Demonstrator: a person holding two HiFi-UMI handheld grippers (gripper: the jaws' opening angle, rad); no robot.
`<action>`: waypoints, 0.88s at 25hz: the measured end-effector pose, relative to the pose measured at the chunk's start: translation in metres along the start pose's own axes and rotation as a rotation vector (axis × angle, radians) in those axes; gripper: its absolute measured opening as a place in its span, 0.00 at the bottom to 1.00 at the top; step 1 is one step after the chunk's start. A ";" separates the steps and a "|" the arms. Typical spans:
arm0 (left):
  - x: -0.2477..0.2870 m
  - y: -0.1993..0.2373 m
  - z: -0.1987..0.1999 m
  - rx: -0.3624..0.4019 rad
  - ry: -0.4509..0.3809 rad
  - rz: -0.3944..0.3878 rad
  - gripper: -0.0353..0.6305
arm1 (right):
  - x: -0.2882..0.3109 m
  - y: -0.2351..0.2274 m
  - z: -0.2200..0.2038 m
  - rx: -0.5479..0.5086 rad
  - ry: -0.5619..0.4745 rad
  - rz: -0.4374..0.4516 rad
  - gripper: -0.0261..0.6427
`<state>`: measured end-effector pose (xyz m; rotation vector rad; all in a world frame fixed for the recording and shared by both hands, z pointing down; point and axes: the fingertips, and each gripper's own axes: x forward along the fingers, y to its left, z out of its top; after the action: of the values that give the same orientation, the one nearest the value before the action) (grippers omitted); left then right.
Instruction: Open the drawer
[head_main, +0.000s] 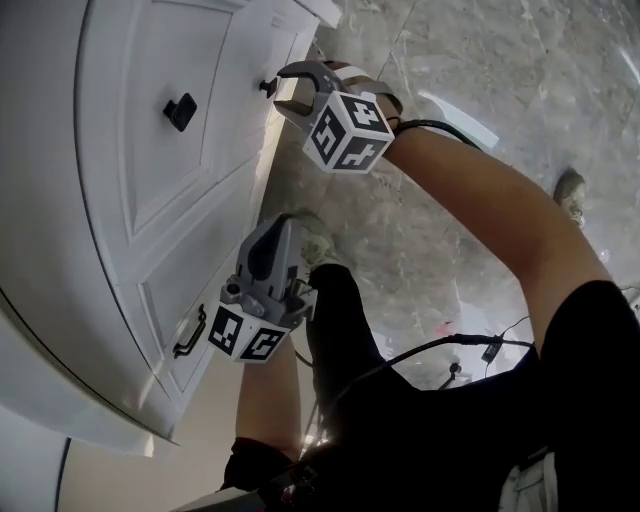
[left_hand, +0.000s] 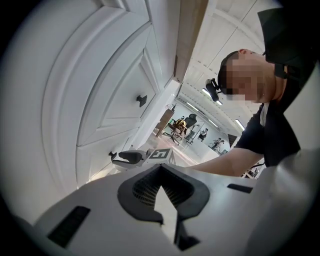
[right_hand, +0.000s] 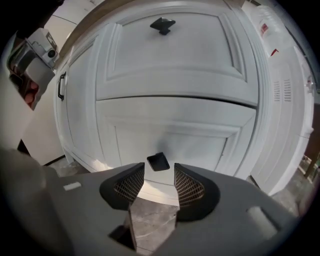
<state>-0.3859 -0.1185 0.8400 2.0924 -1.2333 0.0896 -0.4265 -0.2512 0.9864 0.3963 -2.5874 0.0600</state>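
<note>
A white cabinet has two drawer fronts, one above the other. The lower drawer (right_hand: 165, 131) carries a small black knob (right_hand: 158, 161) (head_main: 268, 87). My right gripper (right_hand: 159, 173) (head_main: 281, 90) is open, its tips level with that knob. The knob sits just ahead of the gap and neither pad touches it. The upper drawer (head_main: 160, 170) has its own black knob (head_main: 180, 111) (right_hand: 162, 24). My left gripper (head_main: 291, 222) (left_hand: 160, 167) hangs off the cabinet face with its jaws shut and empty. It points toward the right gripper (left_hand: 131, 158).
A black bar handle (head_main: 189, 332) (right_hand: 61, 86) sits on the cabinet door beside the drawers. Grey marble floor (head_main: 460, 80) lies below. Black cables (head_main: 440, 348) trail near the person's legs. A tall white panel (right_hand: 290, 100) stands right of the drawers.
</note>
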 end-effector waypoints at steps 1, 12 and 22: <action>0.001 0.002 -0.002 -0.001 -0.002 -0.001 0.05 | 0.004 0.000 -0.002 -0.011 0.001 -0.005 0.27; 0.007 0.009 -0.006 0.011 -0.007 -0.019 0.05 | 0.026 -0.004 0.001 -0.101 0.026 -0.061 0.26; 0.007 0.006 -0.008 0.019 -0.013 -0.028 0.05 | 0.023 -0.004 0.001 -0.027 0.024 -0.038 0.24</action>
<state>-0.3847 -0.1205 0.8518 2.1286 -1.2152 0.0750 -0.4448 -0.2618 0.9964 0.4320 -2.5532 0.0164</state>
